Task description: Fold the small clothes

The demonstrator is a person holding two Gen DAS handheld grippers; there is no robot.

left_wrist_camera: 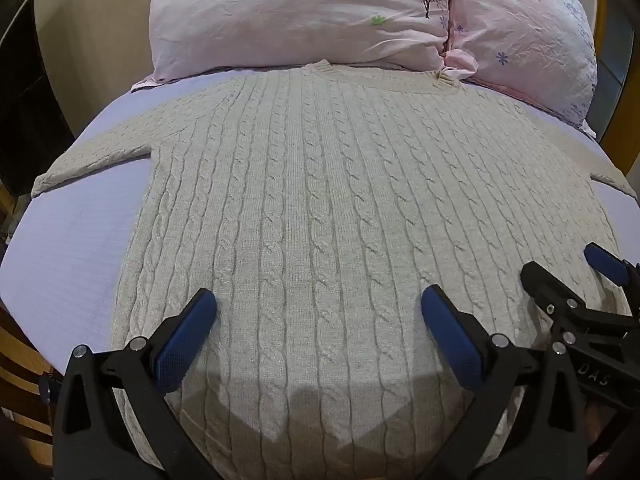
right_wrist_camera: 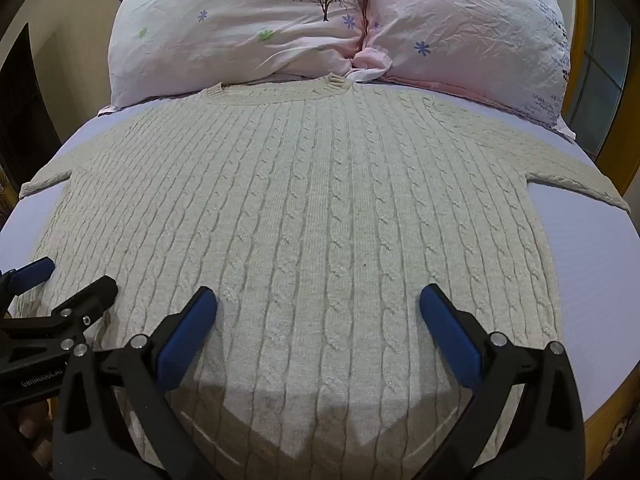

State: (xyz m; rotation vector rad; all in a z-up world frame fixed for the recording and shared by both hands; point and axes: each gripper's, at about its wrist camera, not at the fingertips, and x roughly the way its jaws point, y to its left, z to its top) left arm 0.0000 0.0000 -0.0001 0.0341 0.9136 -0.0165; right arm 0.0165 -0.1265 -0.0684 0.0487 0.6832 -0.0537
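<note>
A cream cable-knit sweater (left_wrist_camera: pixel 320 200) lies flat and spread out on a pale lilac bed sheet (left_wrist_camera: pixel 68 248), neck towards the pillows, sleeves stretched out to both sides. It also shows in the right wrist view (right_wrist_camera: pixel 312 208). My left gripper (left_wrist_camera: pixel 319 308) is open and empty, hovering over the sweater's lower part. My right gripper (right_wrist_camera: pixel 318 306) is open and empty beside it, over the same lower part. The right gripper shows at the right edge of the left wrist view (left_wrist_camera: pixel 568 276), and the left gripper at the left edge of the right wrist view (right_wrist_camera: pixel 76 276). The hem is hidden under the grippers.
Two pink flowered pillows (left_wrist_camera: pixel 304 16) (left_wrist_camera: pixel 520 28) lie at the head of the bed, just past the sweater's collar (right_wrist_camera: pixel 276 90). A wooden bed frame (right_wrist_camera: pixel 600 420) runs along the sides. Bare sheet (right_wrist_camera: pixel 592 280) shows on both sides of the sweater.
</note>
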